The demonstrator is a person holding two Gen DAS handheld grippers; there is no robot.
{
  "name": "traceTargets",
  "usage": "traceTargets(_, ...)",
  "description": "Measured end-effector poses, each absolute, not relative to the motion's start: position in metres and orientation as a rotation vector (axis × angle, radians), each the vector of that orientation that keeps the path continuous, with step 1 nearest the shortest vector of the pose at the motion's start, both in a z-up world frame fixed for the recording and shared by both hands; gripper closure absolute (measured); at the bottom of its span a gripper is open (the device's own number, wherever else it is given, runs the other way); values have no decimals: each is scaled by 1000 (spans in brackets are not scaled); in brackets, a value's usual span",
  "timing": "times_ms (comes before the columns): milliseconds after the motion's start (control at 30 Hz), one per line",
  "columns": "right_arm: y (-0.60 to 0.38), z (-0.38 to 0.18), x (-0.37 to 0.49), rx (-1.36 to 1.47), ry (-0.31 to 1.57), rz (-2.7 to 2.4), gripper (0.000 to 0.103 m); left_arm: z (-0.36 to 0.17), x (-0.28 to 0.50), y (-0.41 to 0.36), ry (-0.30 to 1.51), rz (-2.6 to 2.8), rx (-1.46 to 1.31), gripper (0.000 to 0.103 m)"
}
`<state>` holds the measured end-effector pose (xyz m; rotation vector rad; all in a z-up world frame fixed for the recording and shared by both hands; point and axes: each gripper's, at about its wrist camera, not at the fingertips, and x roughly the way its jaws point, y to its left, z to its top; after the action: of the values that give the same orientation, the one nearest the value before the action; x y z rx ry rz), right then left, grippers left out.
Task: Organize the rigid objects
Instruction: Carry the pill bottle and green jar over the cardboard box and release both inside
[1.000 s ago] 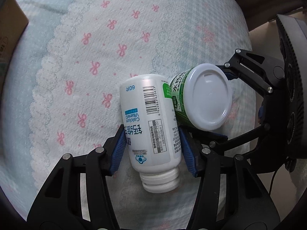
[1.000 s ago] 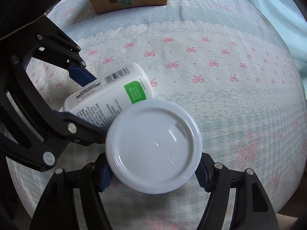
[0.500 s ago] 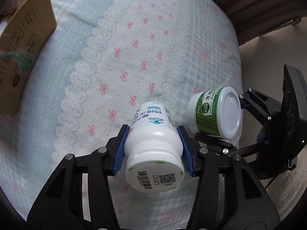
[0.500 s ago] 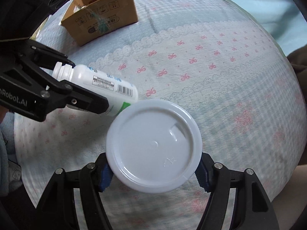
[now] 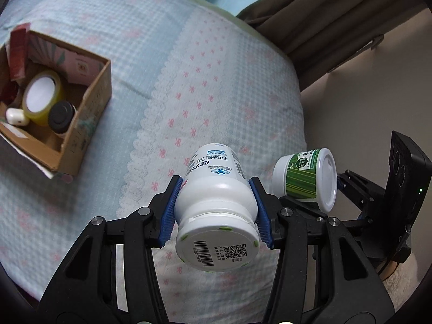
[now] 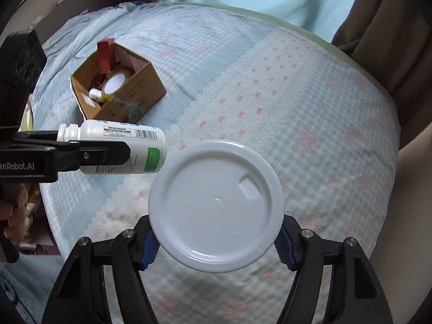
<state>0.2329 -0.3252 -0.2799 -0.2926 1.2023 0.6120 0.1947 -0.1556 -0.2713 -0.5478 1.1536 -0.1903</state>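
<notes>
My left gripper [image 5: 216, 210] is shut on a white vitamin bottle [image 5: 216, 205], held lying along the fingers, its cap toward the camera, well above the bed. The bottle also shows in the right wrist view [image 6: 121, 145]. My right gripper [image 6: 216, 240] is shut on a green-labelled tub with a white lid [image 6: 216, 205], lid toward the camera; the tub also shows in the left wrist view [image 5: 305, 178], just right of the bottle. A cardboard box [image 5: 89, 113] lies on the bed at the left, also seen in the right wrist view [image 6: 140, 94].
The box holds a tape roll [image 5: 40, 100], a dark-lidded jar [image 5: 60, 116], a small white case [image 5: 16, 117] and a red carton [image 5: 19, 54]. The bed has a blue checked cover with pink bows [image 5: 202, 86]. Brown curtains [image 5: 324, 8] hang beyond; floor lies right.
Both grippers have lifted their objects off the bed and risen high above it. The cardboard box has come fully into view in both cameras.
</notes>
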Motion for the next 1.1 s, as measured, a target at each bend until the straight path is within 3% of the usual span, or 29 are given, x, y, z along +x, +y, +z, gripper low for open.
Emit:
traceTargets(300,-278,-174,203,-203,1092,528,37,-163,167,-101,1012,-194,-501,57)
traceTargets(500,-232,-129,202,-170,1064,498,37,-126,154,-40,974,-195,-506,57)
traceTargets(800,-144,-114,205,-117,1056,409,37,-122,170,77,1001,-239,-479,57)
traceTargets(1100,-55,-148,216,-7,1117,296,37,-154,200,190,1093,-300,-401,57)
